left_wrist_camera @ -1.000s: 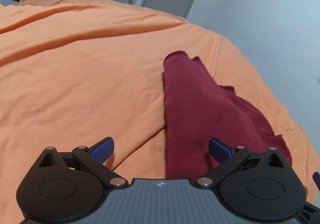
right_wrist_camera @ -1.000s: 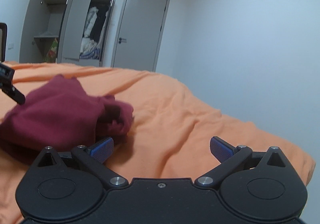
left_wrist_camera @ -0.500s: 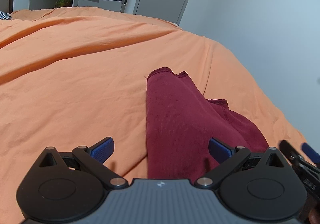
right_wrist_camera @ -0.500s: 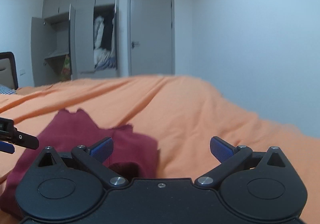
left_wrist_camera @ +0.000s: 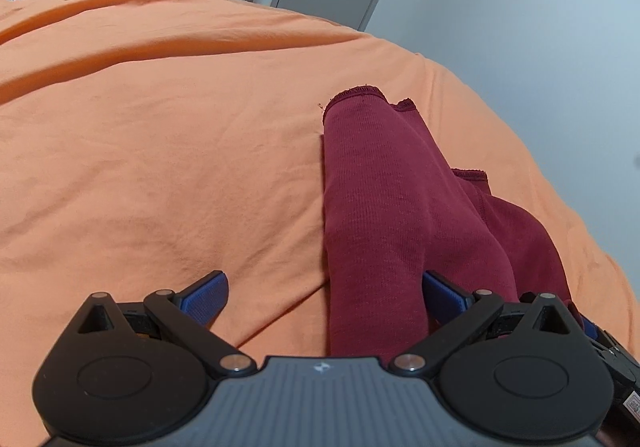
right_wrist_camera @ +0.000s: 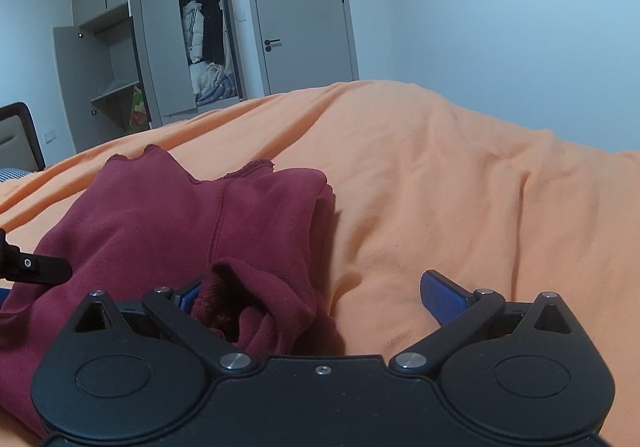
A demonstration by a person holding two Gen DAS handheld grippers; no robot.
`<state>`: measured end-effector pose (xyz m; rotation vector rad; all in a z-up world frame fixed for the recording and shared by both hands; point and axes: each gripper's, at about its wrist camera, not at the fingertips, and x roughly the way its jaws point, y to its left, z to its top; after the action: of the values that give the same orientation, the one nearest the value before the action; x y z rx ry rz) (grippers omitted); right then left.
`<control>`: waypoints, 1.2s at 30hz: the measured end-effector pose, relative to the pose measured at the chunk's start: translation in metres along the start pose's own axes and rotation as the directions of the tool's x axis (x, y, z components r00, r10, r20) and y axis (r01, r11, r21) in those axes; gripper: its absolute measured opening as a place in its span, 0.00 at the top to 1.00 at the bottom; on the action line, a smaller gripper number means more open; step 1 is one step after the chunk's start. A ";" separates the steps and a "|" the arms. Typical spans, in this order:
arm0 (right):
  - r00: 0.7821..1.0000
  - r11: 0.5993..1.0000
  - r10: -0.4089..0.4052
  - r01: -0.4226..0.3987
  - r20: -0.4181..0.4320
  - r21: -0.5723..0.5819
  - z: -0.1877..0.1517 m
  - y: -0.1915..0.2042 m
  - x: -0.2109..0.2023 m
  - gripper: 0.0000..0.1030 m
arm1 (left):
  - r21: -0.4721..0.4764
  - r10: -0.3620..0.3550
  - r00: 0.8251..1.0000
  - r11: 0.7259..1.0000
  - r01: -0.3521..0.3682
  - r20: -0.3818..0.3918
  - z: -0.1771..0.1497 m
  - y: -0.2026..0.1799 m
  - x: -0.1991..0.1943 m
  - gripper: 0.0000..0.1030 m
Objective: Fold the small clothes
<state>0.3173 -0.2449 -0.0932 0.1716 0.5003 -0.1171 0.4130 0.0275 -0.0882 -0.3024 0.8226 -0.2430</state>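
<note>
A dark red knit garment lies partly folded on the orange bedsheet, its hemmed end pointing away. My left gripper is open just above its near end, the left edge of the cloth lying between the blue pads. In the right wrist view the same garment shows a bunched opening near the camera. My right gripper is open, its left pad at that bunched cloth and its right pad over bare sheet. Part of the other gripper pokes in from the left.
The orange bed drops off at its right side toward a pale wall. Beyond the bed stand an open grey wardrobe with clothes and a shut grey door. A chair back shows at far left.
Both grippers have shifted around the garment while staying open. The right wrist view has come lower and closer, so the bunched red cloth now lies between its pads.
</note>
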 end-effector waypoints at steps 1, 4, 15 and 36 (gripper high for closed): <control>1.000 1.000 0.006 -0.006 0.000 0.005 0.001 -0.003 0.001 0.00 | 0.000 -0.004 1.000 1.000 0.004 0.001 0.001 0.000 0.000 0.00; 0.999 0.999 0.040 -0.040 -0.002 0.035 0.007 -0.010 -0.005 0.01 | -0.015 -0.009 1.000 1.000 0.009 -0.004 0.005 0.000 -0.005 0.00; 0.998 0.990 0.065 -0.063 -0.005 0.127 0.005 -0.017 -0.027 0.00 | 0.037 -0.108 0.994 0.994 0.108 0.002 -0.014 -0.008 -0.038 0.00; 0.937 0.926 0.333 -0.306 -0.101 0.221 0.038 -0.025 0.020 0.00 | -0.014 -0.141 0.990 0.990 0.141 0.015 0.017 -0.016 -0.018 0.00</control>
<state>0.3488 -0.2778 -0.0736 0.4612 0.5906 0.1666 0.4125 0.0210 -0.0596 -0.3767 0.7901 -0.3663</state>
